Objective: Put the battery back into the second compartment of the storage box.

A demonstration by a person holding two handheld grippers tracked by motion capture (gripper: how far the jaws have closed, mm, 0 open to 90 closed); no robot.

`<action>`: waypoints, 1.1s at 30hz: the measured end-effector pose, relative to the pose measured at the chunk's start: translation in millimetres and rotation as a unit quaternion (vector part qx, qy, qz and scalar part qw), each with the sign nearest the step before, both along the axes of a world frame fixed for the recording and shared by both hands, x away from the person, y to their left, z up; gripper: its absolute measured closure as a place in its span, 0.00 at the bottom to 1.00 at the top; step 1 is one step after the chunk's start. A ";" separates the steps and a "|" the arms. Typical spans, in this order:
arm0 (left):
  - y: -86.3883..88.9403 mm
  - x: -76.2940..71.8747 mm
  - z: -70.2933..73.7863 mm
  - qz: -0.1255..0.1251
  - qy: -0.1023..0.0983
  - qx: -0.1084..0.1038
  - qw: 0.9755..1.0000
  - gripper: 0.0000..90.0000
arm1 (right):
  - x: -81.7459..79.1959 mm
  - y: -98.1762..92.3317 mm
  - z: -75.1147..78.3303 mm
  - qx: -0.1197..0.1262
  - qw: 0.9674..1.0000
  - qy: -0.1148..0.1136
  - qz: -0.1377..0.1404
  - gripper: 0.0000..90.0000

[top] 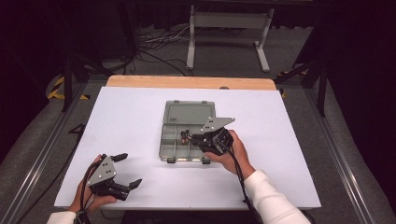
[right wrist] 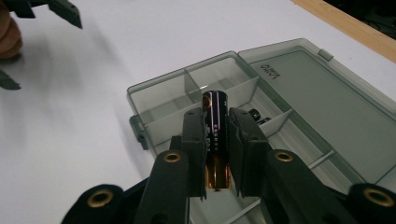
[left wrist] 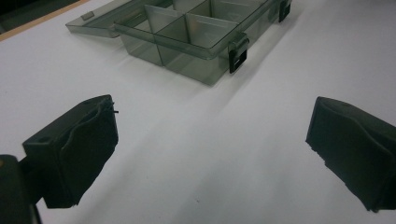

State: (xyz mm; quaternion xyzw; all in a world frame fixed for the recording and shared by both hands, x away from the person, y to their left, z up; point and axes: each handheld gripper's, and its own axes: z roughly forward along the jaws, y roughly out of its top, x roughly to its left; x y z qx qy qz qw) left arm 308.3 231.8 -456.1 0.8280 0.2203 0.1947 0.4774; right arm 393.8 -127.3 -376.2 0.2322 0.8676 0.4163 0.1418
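Clearly, the right gripper (right wrist: 217, 140) holds a battery (right wrist: 215, 135) between its two black jaws. The battery is dark, with a copper-coloured end near the base of the jaws, and it lies along the jaws, so that its far end sticks out a little past the fingertips. The pads press on it from both sides.

The landmark is the organizer box (top: 173, 150), a grey, see-through plastic case that lies open on the white table (top: 130, 116). Its lid (top: 189, 113) is folded back flat on the far side of the box, and its compartments are divided by thin walls. In the high view the right gripper (top: 198, 138) is over the near right part of the box, and the person's right hand (top: 232, 151) is just beside the right edge of the box. In the right gripper view the battery is above the compartments, not resting in any of them. A few small dark things lie in one compartment in the middle of the box; I cannot tell exactly what they are.

The left gripper (top: 122, 170) is well apart from the box, to the near left of it, low over the table. Its jaws stand wide apart with nothing between them. In the left gripper view the box (left wrist: 187, 39) is ahead of these jaws, with two dark latches (left wrist: 238, 53) on its near wall.
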 end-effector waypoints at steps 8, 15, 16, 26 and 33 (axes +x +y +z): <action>0.1 -0.2 0.2 0.001 0.000 0.001 1.000 0.03 | 16.4 11.5 2.6 -0.012 1.000 0.001 -0.028 0.86; -0.2 -0.8 0.5 0.001 0.000 0.000 1.000 0.03 | 31.0 27.9 -1.3 -0.032 0.998 0.018 -0.054 0.86; -0.3 -0.9 0.5 0.001 0.000 -0.001 1.000 0.03 | 33.0 30.4 -2.2 -0.038 0.998 0.020 -0.055 0.86; 0.5 -1.3 1.2 0.000 -0.001 -0.004 1.000 0.03 | 49.7 57.6 -13.2 -0.075 0.993 0.039 -0.080 0.86; 1.0 -1.4 1.8 -0.001 -0.001 -0.005 1.000 0.03 | 63.0 67.9 -27.2 -0.094 0.988 0.061 -0.107 0.86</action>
